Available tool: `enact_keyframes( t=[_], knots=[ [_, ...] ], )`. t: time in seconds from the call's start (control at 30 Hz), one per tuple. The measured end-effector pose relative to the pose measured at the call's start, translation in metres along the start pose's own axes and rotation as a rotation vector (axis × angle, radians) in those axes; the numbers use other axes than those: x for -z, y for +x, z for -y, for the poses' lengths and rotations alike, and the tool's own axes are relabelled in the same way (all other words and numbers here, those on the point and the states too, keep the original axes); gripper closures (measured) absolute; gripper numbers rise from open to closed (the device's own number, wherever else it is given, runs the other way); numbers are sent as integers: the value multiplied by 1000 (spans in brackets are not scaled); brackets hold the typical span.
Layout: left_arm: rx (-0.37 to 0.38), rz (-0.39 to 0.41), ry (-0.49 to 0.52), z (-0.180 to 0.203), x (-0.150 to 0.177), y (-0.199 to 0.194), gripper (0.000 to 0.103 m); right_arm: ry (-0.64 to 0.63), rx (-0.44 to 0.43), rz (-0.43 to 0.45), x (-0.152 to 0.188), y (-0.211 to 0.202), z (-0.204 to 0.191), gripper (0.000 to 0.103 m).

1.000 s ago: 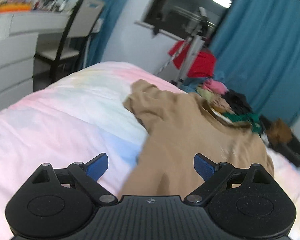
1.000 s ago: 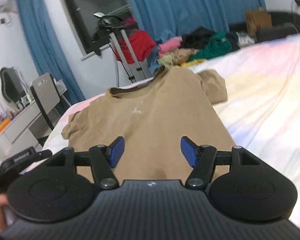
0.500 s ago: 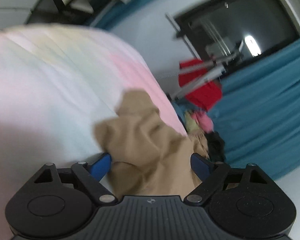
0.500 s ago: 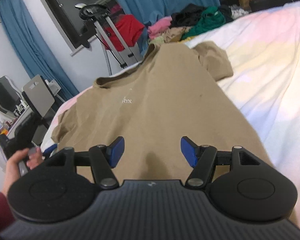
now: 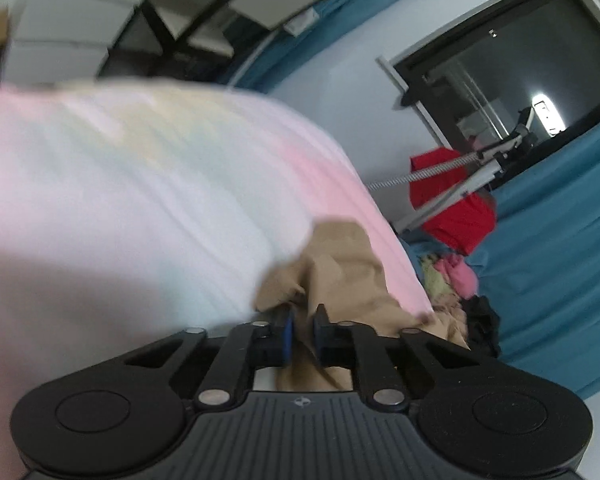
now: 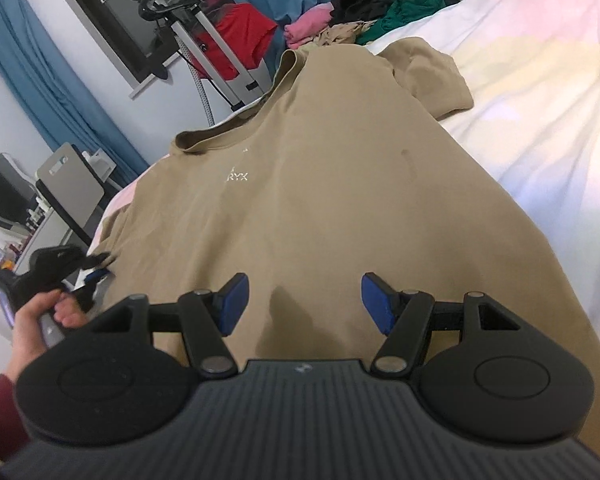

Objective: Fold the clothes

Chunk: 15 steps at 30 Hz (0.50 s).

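Shirt (image 6: pixel 320 200): tan, spread flat on the bed (image 6: pixel 540 100), collar at the far end.
Left gripper (image 5: pixel 302 334): jaws closing on bunched tan cloth, apparently the sleeve; view blurred.
Right gripper (image 6: pixel 304 304): fingers apart, above the hem, holding nothing.

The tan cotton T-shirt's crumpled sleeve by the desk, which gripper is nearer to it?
Left. The left gripper is closing on the sleeve; the right gripper hovers open over the hem.

Ahead of the claw, a dark window (image 6: pixel 112 20) and blue curtain (image 6: pixel 48 88); chair (image 6: pixel 70 188) off left.
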State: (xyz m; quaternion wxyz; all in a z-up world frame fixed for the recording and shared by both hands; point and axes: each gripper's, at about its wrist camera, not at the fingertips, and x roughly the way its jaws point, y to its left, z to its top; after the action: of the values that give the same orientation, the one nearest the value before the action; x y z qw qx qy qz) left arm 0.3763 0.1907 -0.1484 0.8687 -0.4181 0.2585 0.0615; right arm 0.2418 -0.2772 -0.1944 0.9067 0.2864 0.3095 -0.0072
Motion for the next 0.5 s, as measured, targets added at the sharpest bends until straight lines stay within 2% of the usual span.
enact_keyframes(
  t=[0.07,0.1,0.17,0.23,0.3,0.37,0.43,0.5],
  knots=[
    [1,11,50,0,-11,-14,92,-11,-3,2,0,0,-2,37],
    [-2,16,86,1,-17,-21,87,-17,-4,3,0,0,-3,37],
    [-21,37,162,8,-26,-21,76,-23,-5,10,-1,-2,-4,37],
    [-30,65,232,17,-33,-11,55,-24,-11,16,-1,-5,-4,37],
    [-36,63,291,28,-38,10,47,-24,-8,15,-1,-5,-2,37],
    [6,-2,295,37,-44,42,38,-15,1,10,-1,-3,0,37],
    [32,-61,241,38,-47,66,40,-10,10,11,-1,-1,2,37],
    [73,-77,214,45,-45,80,40,-17,22,11,-1,3,2,37]
  ],
)
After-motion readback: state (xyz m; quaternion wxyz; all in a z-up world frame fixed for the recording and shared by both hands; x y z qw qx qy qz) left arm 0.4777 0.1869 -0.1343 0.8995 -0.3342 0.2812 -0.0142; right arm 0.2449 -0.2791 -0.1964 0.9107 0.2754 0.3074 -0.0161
